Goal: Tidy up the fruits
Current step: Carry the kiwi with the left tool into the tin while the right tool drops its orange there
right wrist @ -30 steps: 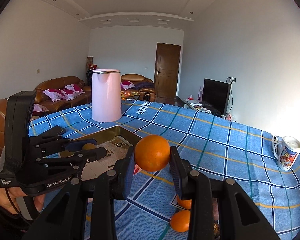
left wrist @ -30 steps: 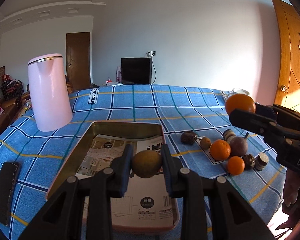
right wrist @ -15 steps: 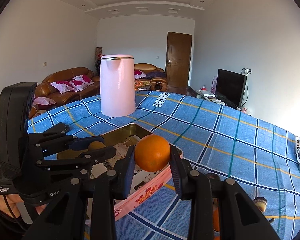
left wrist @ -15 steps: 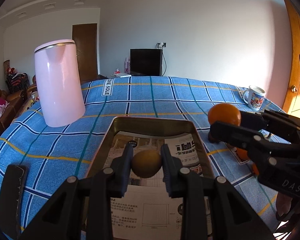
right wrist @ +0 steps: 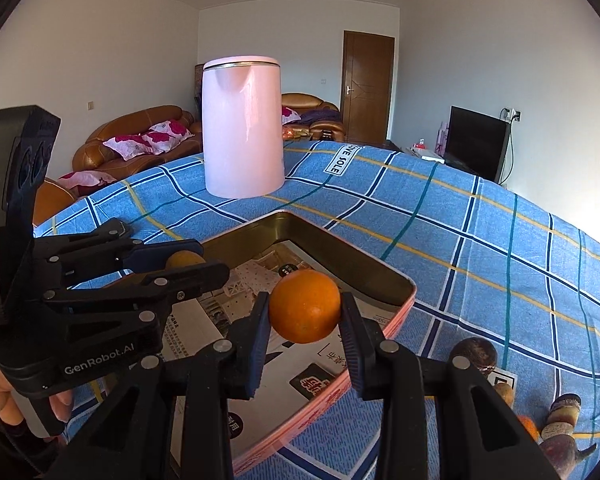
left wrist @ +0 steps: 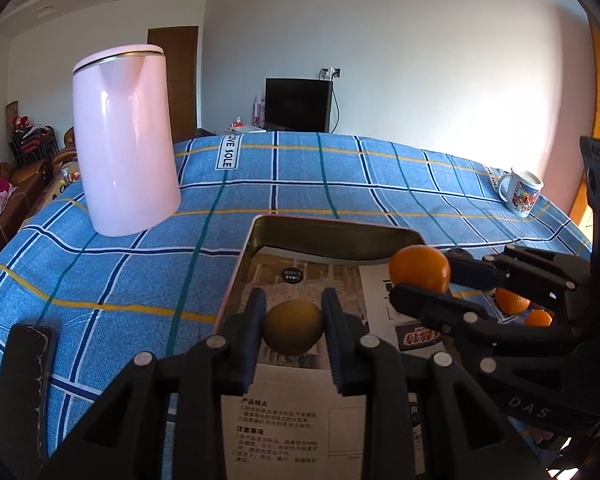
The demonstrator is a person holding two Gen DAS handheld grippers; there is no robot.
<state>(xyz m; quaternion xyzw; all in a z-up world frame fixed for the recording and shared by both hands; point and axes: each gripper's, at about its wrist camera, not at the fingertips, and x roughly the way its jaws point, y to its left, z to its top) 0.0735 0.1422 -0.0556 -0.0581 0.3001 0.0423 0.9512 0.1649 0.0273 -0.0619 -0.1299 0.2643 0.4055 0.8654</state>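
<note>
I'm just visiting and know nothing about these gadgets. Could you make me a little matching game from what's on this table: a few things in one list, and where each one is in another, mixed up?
Things:
1. orange
2. yellowish-brown fruit
3. pink kettle
4. mug

Places:
A. stands on the cloth beyond the tray's far left corner
B. clamped in the left gripper above the tray
C. stands near the table's far right edge
D. clamped in the right gripper above the tray

Pairs: 1-D, 2-B, 3-A, 4-C
</note>
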